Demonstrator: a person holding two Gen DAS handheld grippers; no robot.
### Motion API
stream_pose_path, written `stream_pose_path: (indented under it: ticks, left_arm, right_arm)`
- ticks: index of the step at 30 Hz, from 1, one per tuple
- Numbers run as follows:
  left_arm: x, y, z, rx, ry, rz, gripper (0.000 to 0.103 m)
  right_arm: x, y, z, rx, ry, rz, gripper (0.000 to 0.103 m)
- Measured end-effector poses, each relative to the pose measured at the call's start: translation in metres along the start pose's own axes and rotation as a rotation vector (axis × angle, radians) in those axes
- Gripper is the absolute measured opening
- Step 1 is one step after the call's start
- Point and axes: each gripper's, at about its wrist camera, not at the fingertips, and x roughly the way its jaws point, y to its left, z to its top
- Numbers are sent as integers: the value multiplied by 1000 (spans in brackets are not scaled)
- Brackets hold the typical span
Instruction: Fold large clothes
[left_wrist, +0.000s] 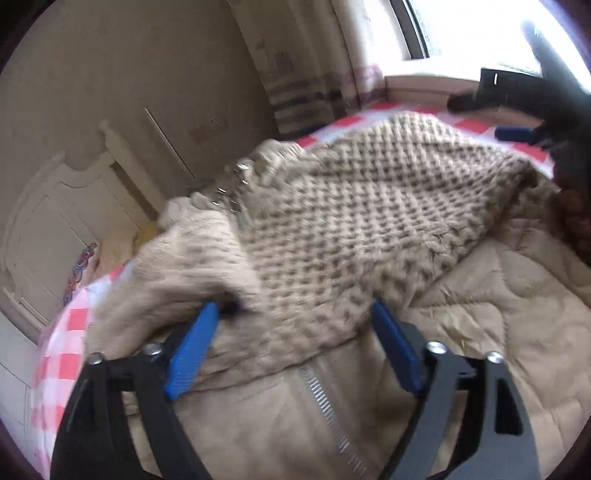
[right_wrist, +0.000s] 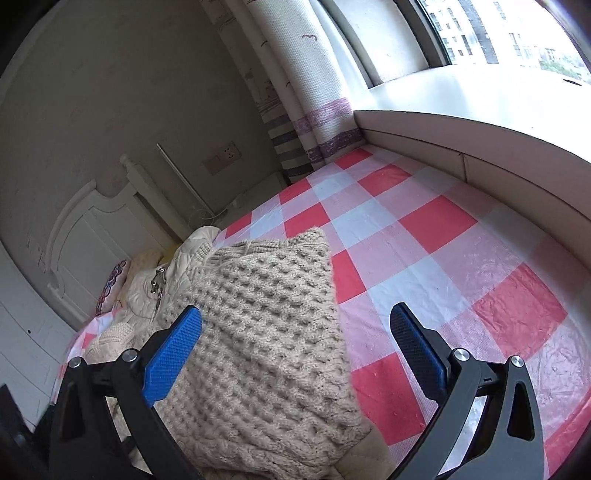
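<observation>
Sweater first: the beige knit lies on the bed, draped partly over a quilted tan coat whose zipper runs toward my left camera. In the right view the knit's far corner reaches out onto the red-and-white checked sheet, with a cream jacket bunched beyond it near the headboard.

My left gripper is spread wide, blue pads on either side of the sweater's near edge; one pad seems to touch the knit, but nothing is pinched. My right gripper is likewise spread, straddling the knit's right edge, one pad over yarn and the other over bare sheet. I read both as lined up to take hold of opposite sides, so the piece can be lifted and laid flat for folding.

The left view is blurred, so exact contact there is hard to judge. I would guess the loose, heavy knit will sag and stretch if gripped by too little fabric.
</observation>
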Motion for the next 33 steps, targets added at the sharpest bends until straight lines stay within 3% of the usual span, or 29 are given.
stream_pose_path:
  ticks: [3, 5, 8, 11, 14, 18, 21, 25, 27, 31, 33]
  left_arm:
    - [-37, 33, -14, -66, -20, -51, 91]
    - [-49, 61, -23, -133, -31, -46, 96]
    - [-48, 126, -59, -319, 46, 74, 95]
    - [-36, 176, -95, -542, 152, 116, 77]
    - [-14, 195, -118, -577, 251, 193, 73]
    - [-6, 196, -130, -578, 252, 180, 75]
    - [-10, 194, -135, -577, 255, 202, 80]
    - [-10, 197, -140, -611, 251, 193, 83]
    - [-1, 202, -138, -631, 253, 180, 85]
    - [2, 208, -141, -668, 260, 155, 88]
    - [4, 210, -144, -686, 265, 142, 90]
  right_arm:
    - [1, -3, 2, 7, 2, 1, 98]
    - [0, -4, 1, 12, -2, 1, 98]
    - [0, -1, 1, -3, 1, -2, 98]
    - [1, 3, 0, -24, 7, -4, 98]
    - [2, 5, 0, -33, 13, -13, 98]
    - [0, 18, 0, -92, 1, -50, 97]
    - [-13, 58, -8, -269, -41, -78, 95]
    - [-31, 163, -50, -704, -95, -42, 94]
    - [-33, 208, -73, -857, -90, -9, 90]
    - [-12, 284, -108, -1057, -22, 34, 89]
    - [15, 313, -127, -1166, 86, 33, 85]
